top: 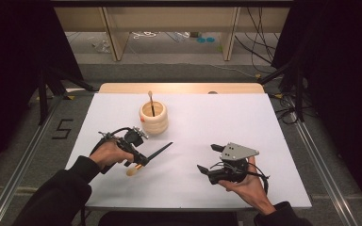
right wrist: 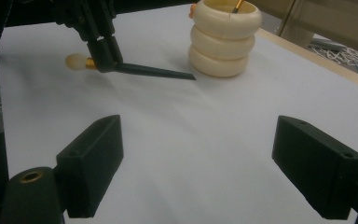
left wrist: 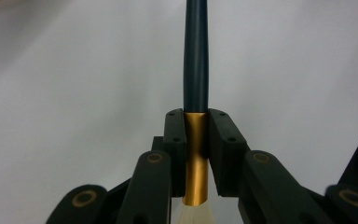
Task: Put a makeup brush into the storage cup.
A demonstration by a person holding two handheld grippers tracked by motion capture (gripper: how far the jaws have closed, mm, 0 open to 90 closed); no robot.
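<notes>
My left gripper [top: 140, 160] is shut on a makeup brush [top: 155, 153] with a dark handle, a gold ferrule and a pale tuft. In the left gripper view the pads [left wrist: 175, 140] clamp the gold ferrule [left wrist: 196, 158], and the dark handle [left wrist: 196, 56] runs straight ahead. The right gripper view has that brush [right wrist: 156, 72] held level just above the white table, handle tip toward a cream ribbed holder [right wrist: 223, 39]. The holder [top: 153, 117] stands at the table's middle back with another brush [top: 151, 103] upright in it. My right gripper [top: 208, 157] rests open at the front right, nothing between its fingers [right wrist: 93, 158].
A white sheet [top: 226, 127] covers the table, with a wooden strip [top: 179, 88] along the far edge. Beyond it are wooden furniture legs and cables on the floor. Dark curtains and metal rails flank both sides.
</notes>
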